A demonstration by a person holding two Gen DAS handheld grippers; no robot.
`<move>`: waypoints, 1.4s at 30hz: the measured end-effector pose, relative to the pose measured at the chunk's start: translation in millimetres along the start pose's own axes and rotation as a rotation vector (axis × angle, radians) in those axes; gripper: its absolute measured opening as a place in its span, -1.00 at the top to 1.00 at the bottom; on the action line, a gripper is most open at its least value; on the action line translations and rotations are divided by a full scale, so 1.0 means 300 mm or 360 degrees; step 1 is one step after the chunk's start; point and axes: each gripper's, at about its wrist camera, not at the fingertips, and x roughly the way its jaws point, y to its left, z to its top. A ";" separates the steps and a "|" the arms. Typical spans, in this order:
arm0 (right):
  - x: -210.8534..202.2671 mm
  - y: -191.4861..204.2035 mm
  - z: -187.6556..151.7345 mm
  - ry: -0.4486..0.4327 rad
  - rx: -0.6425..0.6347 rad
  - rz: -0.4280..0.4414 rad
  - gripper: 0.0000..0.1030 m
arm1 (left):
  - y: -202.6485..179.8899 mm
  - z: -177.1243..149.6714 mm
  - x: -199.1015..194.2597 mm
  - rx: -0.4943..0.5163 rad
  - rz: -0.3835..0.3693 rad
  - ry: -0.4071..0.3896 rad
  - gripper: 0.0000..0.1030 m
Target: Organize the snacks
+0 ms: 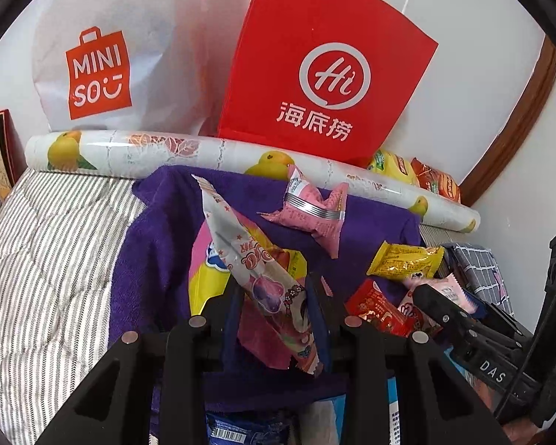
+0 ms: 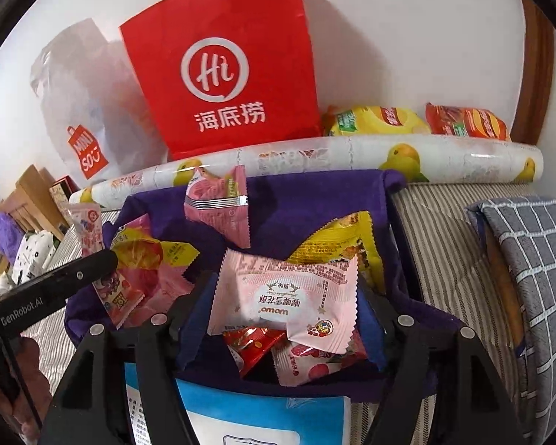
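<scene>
- Landmark: purple terry towel [image 1: 159,244] spread on the striped grey-and-white mattress [image 1: 44,259]; the snacks lie on it.
- Left gripper [image 1: 278,296]: fingers narrow, clamped on a long translucent snack packet with pink cartoon print [image 1: 248,256]. The packet is lifted above the towel's near-left part and tilts up and away from the fingers.
- Right gripper [image 2: 289,296]: fingers about half spread; a pale pink square wafer packet with Chinese text [image 2: 285,293] sits between them over the towel's near edge. Cannot tell whether the pads press on it.
- Under that packet, on the towel: a red foil candy packet [image 2: 252,345] and a pink packet with strawberry print [image 2: 307,367].
- Yellow crinkled snack packet [image 2: 337,248] just behind the wafer packet, on the towel.
- Pink packet with a silver band [image 1: 307,207] at the towel's far middle, leaning towards the roll.
- White vinyl roll with yellow fruit print [image 1: 218,155] lies along the towel's far edge.
- Behind the roll, against the wall: red paper bag with a white "Hi" logo [image 1: 326,66], white MINISO plastic bag [image 1: 103,55] to its left, and yellow chip bag [image 2: 374,122] and orange chip bag [image 2: 467,122] to its right.
- Grey checked folded cloth [image 2: 530,259] on the mattress, right of the towel.
</scene>
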 end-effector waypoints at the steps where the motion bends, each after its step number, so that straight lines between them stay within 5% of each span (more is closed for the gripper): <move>1: 0.003 -0.004 0.001 0.0009 0.0010 0.0002 -0.36 | -0.001 -0.001 0.001 0.0000 -0.0005 0.0003 0.38; 5: 0.005 -0.010 0.002 0.0022 0.0026 -0.0007 -0.51 | -0.007 -0.003 0.000 0.0011 -0.0001 -0.0003 0.38; 29: -0.030 0.011 -0.006 -0.0047 -0.0025 -0.0039 -0.52 | -0.023 -0.002 0.002 0.0019 -0.0048 0.0053 0.33; 33: -0.044 0.013 -0.006 -0.0077 -0.0040 -0.0041 -0.52 | -0.027 -0.003 0.009 0.0023 -0.0053 0.0074 0.16; 37: -0.063 0.011 -0.008 -0.0117 -0.0041 -0.0033 -0.52 | -0.039 0.003 -0.015 0.0039 -0.0074 0.0027 -0.38; 42: -0.073 0.017 -0.009 -0.0132 -0.0035 -0.0009 -0.53 | -0.049 0.012 -0.054 0.0050 -0.0077 -0.0048 -0.42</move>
